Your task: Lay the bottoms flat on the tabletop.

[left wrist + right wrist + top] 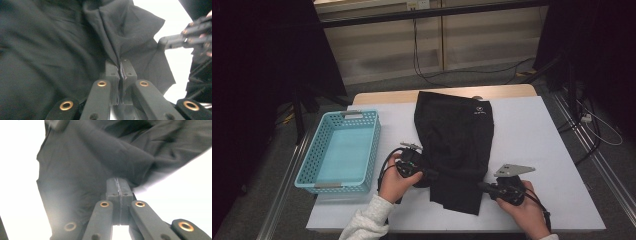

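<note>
A black garment with a small white logo lies lengthwise on the white table. My left gripper is at the garment's near left edge, and in the left gripper view it is shut on a pinched fold of the black cloth. My right gripper is at the near right edge. In the right gripper view it has its jaws pressed together at the rim of the cloth, whose folds draw in toward the tips. The right gripper also appears in the left gripper view, at the right.
A light blue perforated basket with nothing in it stands on the table's left side, close to my left hand. Bare white table lies right of the garment. Cables run over the floor behind the table.
</note>
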`<state>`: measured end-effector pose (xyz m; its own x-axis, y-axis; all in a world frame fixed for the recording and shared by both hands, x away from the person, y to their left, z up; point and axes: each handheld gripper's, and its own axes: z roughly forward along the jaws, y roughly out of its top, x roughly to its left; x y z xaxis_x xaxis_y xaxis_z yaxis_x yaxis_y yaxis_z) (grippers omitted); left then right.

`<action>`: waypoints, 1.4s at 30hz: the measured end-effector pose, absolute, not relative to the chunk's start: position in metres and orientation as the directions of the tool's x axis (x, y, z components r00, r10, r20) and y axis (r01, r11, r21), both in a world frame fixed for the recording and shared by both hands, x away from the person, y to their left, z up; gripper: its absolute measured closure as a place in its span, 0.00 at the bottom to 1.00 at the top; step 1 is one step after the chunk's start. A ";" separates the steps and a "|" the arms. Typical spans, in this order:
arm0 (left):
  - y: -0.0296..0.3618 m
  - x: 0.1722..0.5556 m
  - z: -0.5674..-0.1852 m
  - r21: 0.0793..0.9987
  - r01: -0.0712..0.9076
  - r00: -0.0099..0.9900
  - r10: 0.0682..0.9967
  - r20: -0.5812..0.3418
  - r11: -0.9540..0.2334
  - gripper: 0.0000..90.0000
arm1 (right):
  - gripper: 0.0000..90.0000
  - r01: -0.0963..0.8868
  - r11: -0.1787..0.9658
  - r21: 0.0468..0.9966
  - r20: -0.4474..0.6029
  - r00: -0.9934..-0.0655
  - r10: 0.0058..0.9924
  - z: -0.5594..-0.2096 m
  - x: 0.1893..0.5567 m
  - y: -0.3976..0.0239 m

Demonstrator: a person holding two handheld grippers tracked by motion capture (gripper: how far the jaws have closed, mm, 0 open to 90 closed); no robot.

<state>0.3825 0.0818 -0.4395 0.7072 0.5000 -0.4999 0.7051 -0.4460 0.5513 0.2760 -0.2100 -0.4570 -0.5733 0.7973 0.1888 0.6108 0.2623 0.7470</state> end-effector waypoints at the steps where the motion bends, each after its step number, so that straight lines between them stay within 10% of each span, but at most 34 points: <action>1: 0.079 0.381 -0.440 0.551 0.702 0.711 0.499 -0.496 -0.452 0.96 | 1.00 0.609 0.255 0.751 0.184 -0.565 0.804 -0.455 0.273 -0.216; 27: 0.054 0.358 -0.446 0.514 0.663 0.747 0.431 -0.507 -0.545 0.97 | 0.99 0.628 0.262 0.733 0.158 -0.532 0.832 -0.453 0.234 -0.244; 42: 0.065 0.359 -0.449 0.493 0.675 0.736 0.453 -0.503 -0.549 0.98 | 0.74 0.621 0.162 0.766 0.140 -0.409 0.902 -0.455 0.279 -0.237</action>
<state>0.3588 0.0654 -0.4494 0.7360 0.4527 -0.5034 0.6749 -0.5491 0.4929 0.2789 -0.2370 -0.4554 -0.4087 0.9018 0.1403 0.6214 0.1624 0.7665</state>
